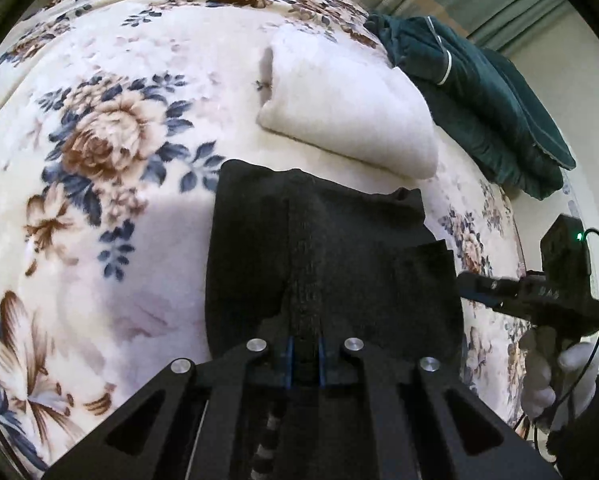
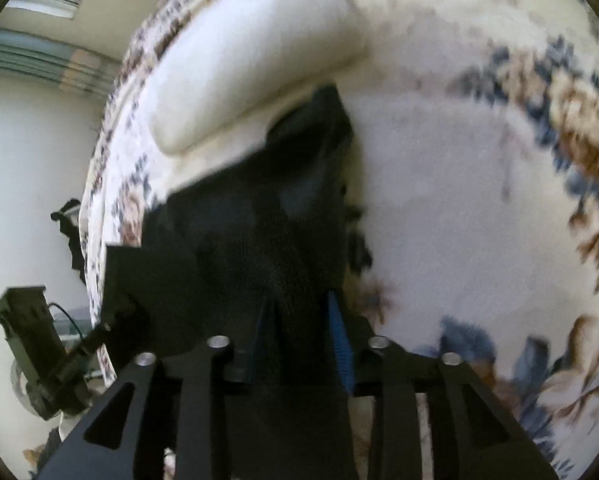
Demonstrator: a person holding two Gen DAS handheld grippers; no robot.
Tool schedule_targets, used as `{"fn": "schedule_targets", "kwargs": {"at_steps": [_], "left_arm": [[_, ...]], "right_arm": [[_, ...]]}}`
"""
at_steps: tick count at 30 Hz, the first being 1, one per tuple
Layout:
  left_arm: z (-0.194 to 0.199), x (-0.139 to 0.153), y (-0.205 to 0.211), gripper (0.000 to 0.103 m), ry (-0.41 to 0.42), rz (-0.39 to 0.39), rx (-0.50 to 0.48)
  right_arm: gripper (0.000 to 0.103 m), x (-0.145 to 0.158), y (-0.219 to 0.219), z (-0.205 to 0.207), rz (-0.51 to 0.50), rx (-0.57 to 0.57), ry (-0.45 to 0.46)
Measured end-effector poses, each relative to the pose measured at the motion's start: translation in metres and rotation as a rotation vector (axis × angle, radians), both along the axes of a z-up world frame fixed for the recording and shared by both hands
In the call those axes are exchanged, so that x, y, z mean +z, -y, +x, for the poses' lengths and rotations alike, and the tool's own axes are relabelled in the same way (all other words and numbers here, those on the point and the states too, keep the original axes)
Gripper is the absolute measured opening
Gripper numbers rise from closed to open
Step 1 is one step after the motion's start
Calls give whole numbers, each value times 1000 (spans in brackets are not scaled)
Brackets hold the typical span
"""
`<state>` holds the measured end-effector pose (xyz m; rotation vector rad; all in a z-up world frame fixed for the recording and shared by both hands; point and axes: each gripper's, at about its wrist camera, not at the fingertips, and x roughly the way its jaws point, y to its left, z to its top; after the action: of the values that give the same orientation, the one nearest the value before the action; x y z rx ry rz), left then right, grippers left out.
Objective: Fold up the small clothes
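A small black knit garment lies over the floral blanket, held up along its near edge. My left gripper is shut on a bunched fold of it. The right gripper's body shows at the garment's right edge, in a white-gloved hand. In the right wrist view the same black garment hangs from my right gripper, whose blue-padded jaws are shut on its fabric. The left gripper's body shows at lower left there.
A folded white fleece cloth lies just beyond the black garment, also in the right wrist view. A folded dark green garment sits at the bed's far right edge. Curtain and wall stand behind.
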<state>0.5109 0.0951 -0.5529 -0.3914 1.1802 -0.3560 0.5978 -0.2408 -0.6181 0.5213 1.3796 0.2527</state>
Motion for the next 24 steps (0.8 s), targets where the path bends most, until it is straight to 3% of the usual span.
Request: {"fn": "schedule_targets", "kwargs": {"at_steps": [3,5,6,7,16,20,24], "left_arm": [[0,-2,0,6,-1,-1,10],[0,-2,0,6,-2,2,16],[0,-1,1,6,1,0,17],[0,2,1,6,9,5,18],[26,20,-9,6,70,-4,63],[68,-5,-14,6,33,-19,78],[92,-41,-11,9,-82,-16,53]], "right_arm": [[50,2,-1,8,28,22,9],[44,-6,-10,15,13,69,-8],[11,-6,-14,17,-6,70,5],[6,-3,-14,16,-41,61,32],[6,45,-10,18,-72,-9,169],[6,46,-12,54,-91,-41,186],[6,15,-26,99,-160,-10,100]]}}
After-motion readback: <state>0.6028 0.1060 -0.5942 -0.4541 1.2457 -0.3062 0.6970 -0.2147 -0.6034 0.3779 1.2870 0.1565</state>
